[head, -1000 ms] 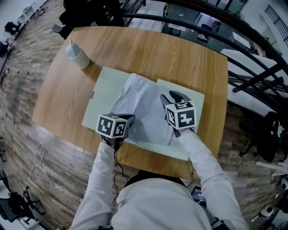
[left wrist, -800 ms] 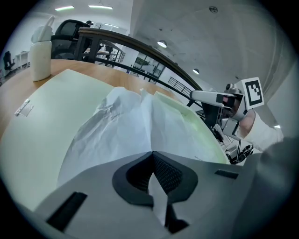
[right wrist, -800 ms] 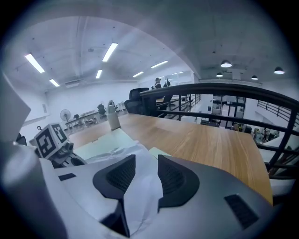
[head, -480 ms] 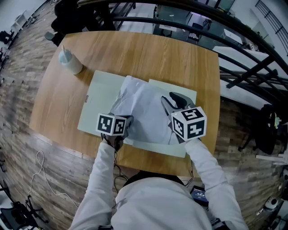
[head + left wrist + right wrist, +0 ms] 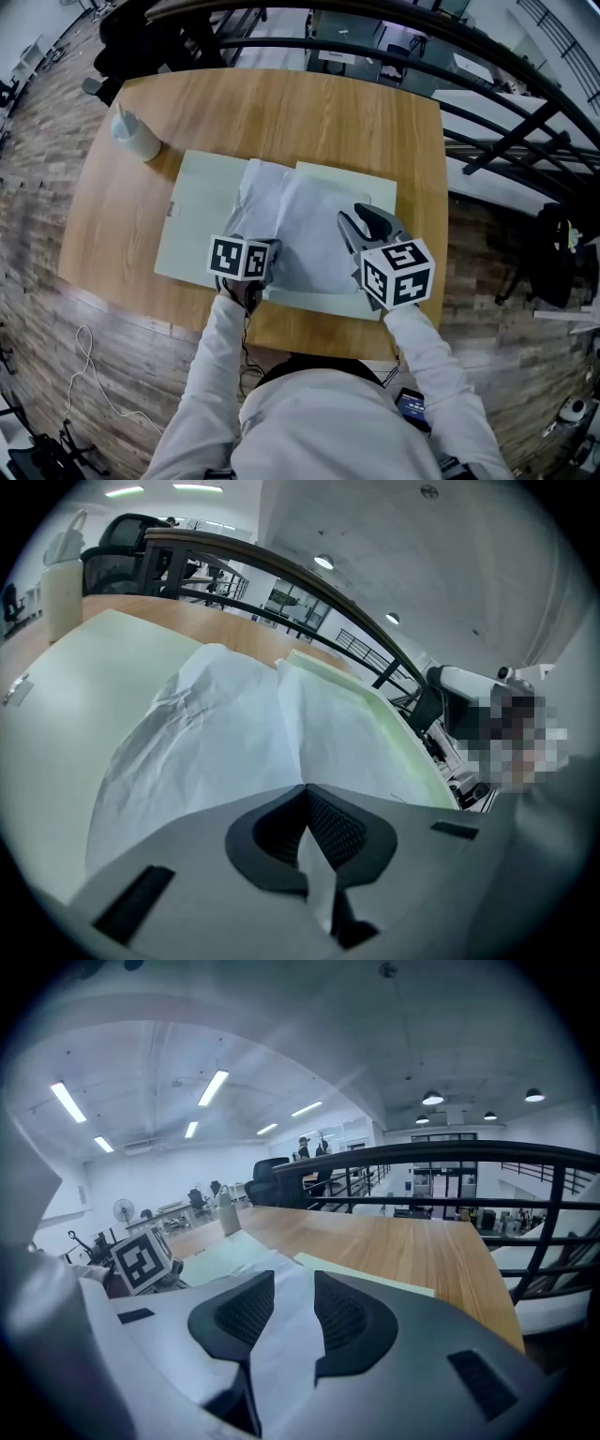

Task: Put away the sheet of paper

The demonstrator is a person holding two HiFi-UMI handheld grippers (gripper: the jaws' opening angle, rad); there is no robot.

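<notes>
- Paper (image 5: 291, 225) lies crumpled on the open folder (image 5: 192, 216); left claw (image 5: 265, 255) is clamped on its near edge.
- Right claw (image 5: 362, 223) is wide but narrowing and holds nothing; it has lifted off the paper toward the folder's near-right corner.
- Judgement: paper not yet filed.

1. The right gripper (image 5: 366, 217) has risen from the right edge of the sheet of paper (image 5: 305, 225) and drawn back, nearer and rightward, towards the near right corner of the green folder (image 5: 202, 216).
2. Its jaws have just been closing a little, gripping nothing.
3. The left gripper (image 5: 270, 251) has shifted slightly right.
</notes>
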